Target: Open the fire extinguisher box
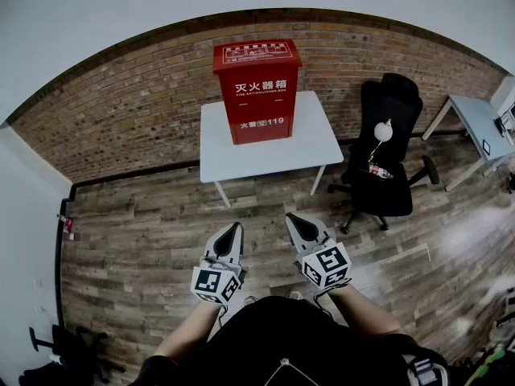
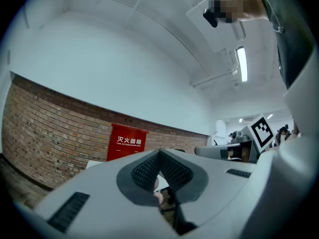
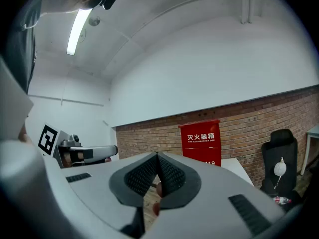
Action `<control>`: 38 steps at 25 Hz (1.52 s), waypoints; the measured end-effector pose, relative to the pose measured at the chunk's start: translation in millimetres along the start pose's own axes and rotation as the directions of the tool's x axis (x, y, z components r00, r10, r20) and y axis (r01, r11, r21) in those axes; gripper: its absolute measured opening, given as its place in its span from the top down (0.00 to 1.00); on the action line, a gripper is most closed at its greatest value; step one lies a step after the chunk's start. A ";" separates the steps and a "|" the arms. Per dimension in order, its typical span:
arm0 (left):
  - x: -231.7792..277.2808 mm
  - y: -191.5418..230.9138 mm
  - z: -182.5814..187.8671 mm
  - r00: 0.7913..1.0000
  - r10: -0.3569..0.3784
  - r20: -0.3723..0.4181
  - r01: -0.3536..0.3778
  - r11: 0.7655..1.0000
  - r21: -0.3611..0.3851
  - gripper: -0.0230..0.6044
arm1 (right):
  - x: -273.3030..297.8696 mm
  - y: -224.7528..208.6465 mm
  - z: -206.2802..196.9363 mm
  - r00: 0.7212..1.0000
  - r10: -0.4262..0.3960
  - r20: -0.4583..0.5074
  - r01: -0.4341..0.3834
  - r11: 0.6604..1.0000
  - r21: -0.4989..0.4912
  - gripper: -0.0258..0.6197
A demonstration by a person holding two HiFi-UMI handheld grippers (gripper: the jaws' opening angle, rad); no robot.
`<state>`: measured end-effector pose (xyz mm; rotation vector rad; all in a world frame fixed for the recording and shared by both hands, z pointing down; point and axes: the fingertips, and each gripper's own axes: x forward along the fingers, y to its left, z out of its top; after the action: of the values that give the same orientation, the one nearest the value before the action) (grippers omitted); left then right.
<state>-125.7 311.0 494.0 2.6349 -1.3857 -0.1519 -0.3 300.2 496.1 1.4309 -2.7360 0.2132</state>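
Observation:
A red fire extinguisher box (image 1: 257,89) with white lettering stands upright on a small white table (image 1: 310,151) against the brick wall, its door closed. The same red box (image 2: 127,142) shows far off in the left gripper view, and the red box (image 3: 200,141) shows again in the right gripper view. My left gripper (image 1: 236,227) and right gripper (image 1: 292,218) are held close to my body above the wooden floor, well short of the table. Both are shut with nothing between the jaws, tips pointing toward the box.
A black office chair (image 1: 386,155) with a white object and a bottle on it stands right of the table. A light desk (image 1: 481,127) is at the far right. Wooden floor (image 1: 145,240) lies between me and the table.

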 end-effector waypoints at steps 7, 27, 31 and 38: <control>8.5 -3.5 -2.5 1.000 0.016 -0.002 -0.016 1.000 0.007 0.89 | -0.4 -8.9 5.1 1.000 0.009 0.023 -0.009 1.000 -0.002 0.93; 54.8 -35.4 -24.2 0.990 0.141 0.008 -0.141 0.990 -0.002 0.89 | -11.7 -87.3 -20.0 0.998 0.063 -0.028 -0.061 0.995 0.073 0.93; 60.2 -30.9 -32.0 0.985 0.171 0.002 -0.171 0.985 -0.006 0.89 | -5.9 -95.0 -27.8 0.996 0.080 -0.041 -0.076 0.994 0.081 0.93; 96.0 10.3 -33.1 0.983 0.181 0.008 -0.181 0.983 -0.013 0.89 | 39.3 -118.9 -27.4 0.996 0.075 -0.057 -0.071 0.995 0.064 0.93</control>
<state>-74.2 229.2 527.0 2.4845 -1.6128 -0.1495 74.2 205.2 539.2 1.3166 -2.7596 0.3411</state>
